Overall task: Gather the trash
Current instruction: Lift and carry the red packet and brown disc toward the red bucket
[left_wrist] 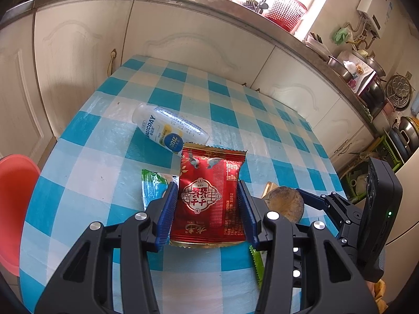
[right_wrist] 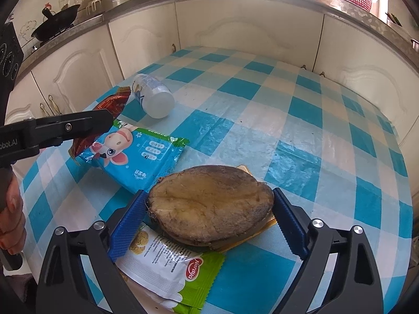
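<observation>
left gripper [left_wrist: 208, 209] pinching a red snack packet [left_wrist: 209, 193] above the checked table [left_wrist: 262, 120], right gripper [right_wrist: 209, 222] clamped around a brown peel half [right_wrist: 209, 204] resting on wrappers

The table [right_wrist: 301, 120] wore a blue-and-white checked cloth. Near its left edge a white plastic bottle [right_wrist: 154, 96] lay on its side — a blue cartoon packet [right_wrist: 136, 157] flat nearer the front. By the front edge a green-and-white snack wrapper [right_wrist: 170, 267] lay flat, and a gold wrapper [right_wrist: 243, 240] too.
</observation>
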`<state>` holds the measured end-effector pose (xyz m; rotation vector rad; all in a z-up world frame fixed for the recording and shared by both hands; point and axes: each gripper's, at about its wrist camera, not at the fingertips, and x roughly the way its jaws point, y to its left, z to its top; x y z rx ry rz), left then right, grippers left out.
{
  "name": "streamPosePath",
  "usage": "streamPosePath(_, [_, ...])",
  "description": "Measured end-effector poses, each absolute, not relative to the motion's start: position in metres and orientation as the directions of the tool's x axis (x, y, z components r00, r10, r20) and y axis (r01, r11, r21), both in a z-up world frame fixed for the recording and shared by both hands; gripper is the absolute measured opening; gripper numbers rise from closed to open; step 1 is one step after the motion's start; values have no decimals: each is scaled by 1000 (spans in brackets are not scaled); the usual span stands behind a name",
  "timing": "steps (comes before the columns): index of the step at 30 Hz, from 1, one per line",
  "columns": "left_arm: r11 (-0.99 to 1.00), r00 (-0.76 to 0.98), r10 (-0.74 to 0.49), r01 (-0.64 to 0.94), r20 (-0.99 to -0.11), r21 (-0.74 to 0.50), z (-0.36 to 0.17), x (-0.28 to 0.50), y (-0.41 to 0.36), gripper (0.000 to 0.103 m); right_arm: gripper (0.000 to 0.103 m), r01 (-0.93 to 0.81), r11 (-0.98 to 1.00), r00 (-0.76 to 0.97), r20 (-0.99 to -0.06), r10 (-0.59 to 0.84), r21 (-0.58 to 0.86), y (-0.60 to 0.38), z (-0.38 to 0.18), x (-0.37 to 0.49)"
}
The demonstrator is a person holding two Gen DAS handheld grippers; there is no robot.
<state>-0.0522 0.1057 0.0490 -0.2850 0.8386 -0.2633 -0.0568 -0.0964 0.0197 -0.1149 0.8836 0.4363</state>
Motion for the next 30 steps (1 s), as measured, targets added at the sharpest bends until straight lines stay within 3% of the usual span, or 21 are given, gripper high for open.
streamPosePath(30, [905,679,-366,99,-637,-415,57,-71,160,47,92,-345,926,672,-649,357,152,-93,68,-63])
